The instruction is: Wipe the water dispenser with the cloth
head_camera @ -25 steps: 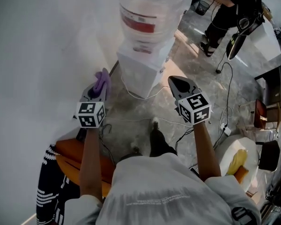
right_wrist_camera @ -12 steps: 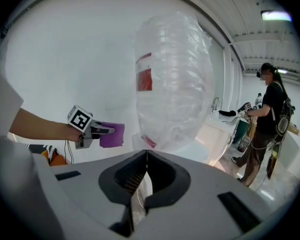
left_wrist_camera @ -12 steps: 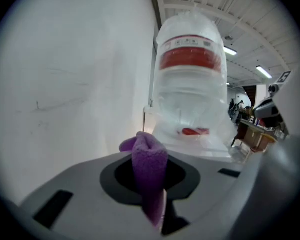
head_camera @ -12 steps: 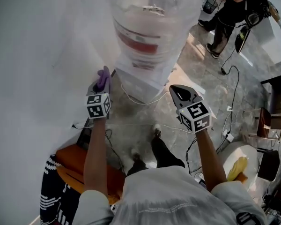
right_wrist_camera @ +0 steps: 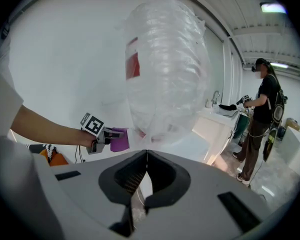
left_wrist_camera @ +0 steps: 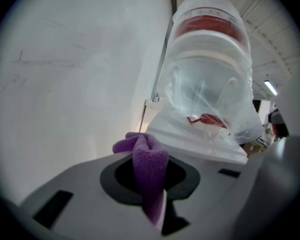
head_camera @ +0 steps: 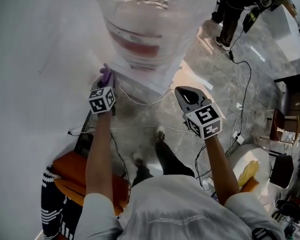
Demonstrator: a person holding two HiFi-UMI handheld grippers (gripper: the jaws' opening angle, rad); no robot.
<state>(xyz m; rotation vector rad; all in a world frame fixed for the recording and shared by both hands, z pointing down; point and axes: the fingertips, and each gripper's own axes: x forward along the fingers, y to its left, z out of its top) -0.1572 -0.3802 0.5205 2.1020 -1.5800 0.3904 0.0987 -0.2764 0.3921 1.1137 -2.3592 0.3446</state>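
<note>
Cloth [left_wrist_camera: 149,166], purple: pinched in my left gripper [head_camera: 105,81], beside the dispenser [head_camera: 140,84]. My right gripper [right_wrist_camera: 146,159]: jaws together, empty.

White short-sleeved shirt [head_camera: 180,204], dark trousers [head_camera: 171,160]; grey left gripper [head_camera: 104,82] and right gripper [head_camera: 180,91].

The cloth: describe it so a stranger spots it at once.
Find the white water dispenser with its plastic-wrapped bottle by the wall. At its left side, the left gripper pinches the cloth. It is the only purple, fuzzy thing there.
</note>
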